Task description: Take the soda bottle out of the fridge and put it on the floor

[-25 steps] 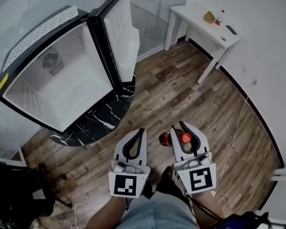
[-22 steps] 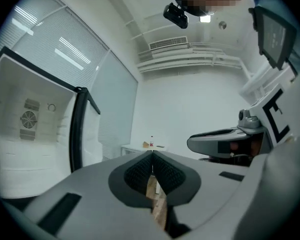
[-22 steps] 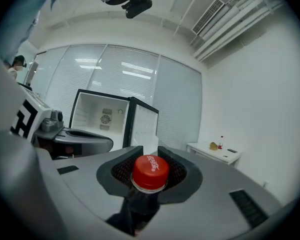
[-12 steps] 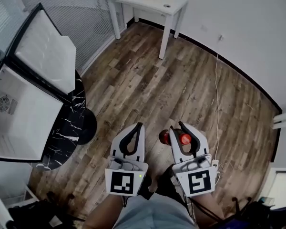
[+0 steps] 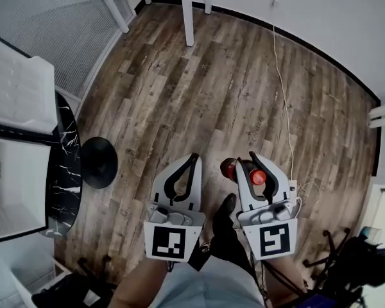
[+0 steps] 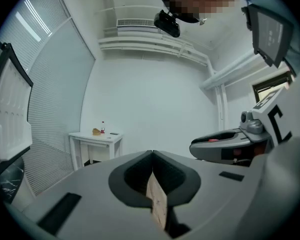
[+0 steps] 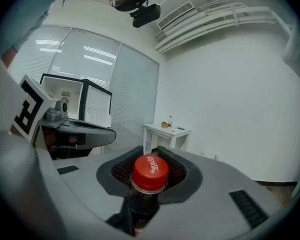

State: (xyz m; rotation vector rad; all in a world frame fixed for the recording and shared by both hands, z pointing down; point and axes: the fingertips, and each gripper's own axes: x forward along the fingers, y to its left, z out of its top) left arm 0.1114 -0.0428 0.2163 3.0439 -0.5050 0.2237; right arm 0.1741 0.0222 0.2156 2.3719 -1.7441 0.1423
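Observation:
A dark soda bottle with a red cap (image 5: 258, 176) (image 7: 150, 172) stands upright between the jaws of my right gripper (image 5: 246, 162) (image 7: 150, 153), which is shut on its neck, above the wooden floor (image 5: 199, 88). Its dark body (image 5: 229, 169) shows left of the jaws. My left gripper (image 5: 193, 158) (image 6: 152, 156) hangs beside it, shut with nothing held. The open fridge (image 5: 9, 185) (image 7: 65, 101) is at the far left, its white door (image 5: 19, 92) swung wide.
The fridge stands on a black marbled slab (image 5: 67, 165) with a round black disc (image 5: 99, 162) beside it. White table legs (image 5: 187, 18) are at the top; the table (image 7: 166, 130) (image 6: 96, 136) carries small items. A thin cable (image 5: 281, 88) runs over the floor at right.
The view has swung right, away from the fridge, which has slid to the left edge. Both grippers keep their places side by side, the bottle still held in the right one.

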